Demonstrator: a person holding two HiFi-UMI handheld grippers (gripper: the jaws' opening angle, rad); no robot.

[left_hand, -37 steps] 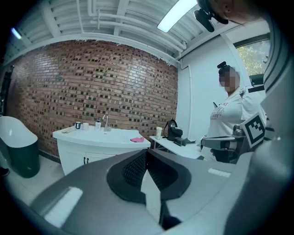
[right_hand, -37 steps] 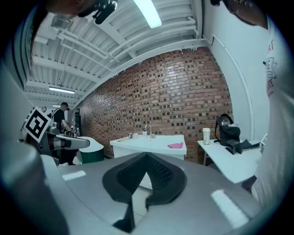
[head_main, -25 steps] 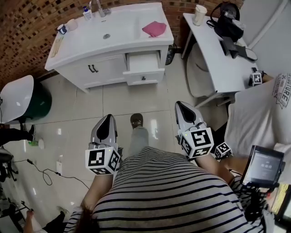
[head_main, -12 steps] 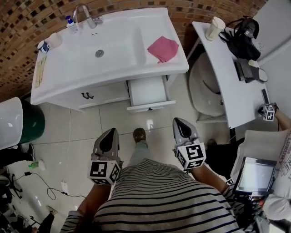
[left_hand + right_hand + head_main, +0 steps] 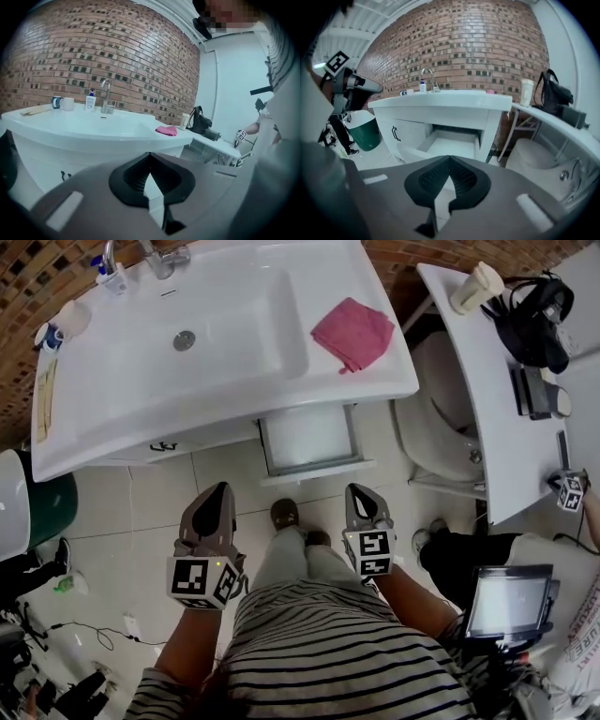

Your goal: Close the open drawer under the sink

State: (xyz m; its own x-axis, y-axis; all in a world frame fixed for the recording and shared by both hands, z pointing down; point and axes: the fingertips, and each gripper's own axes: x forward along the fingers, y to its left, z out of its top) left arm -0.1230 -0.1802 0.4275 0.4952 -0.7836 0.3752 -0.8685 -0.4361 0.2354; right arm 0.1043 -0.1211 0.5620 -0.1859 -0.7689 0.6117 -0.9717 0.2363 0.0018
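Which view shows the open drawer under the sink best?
The right gripper view: it looks straight into the drawer. The head view sees it from above, partly under the sink. The left gripper view does not clearly show it.

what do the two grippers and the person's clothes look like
The left gripper and the right gripper match: each has a grey shell that tapers to a point, with a black ribbed pad inside. At its rear each carries a white cube with black square markers. No cables show on them. The person wears a striped top in black and white.
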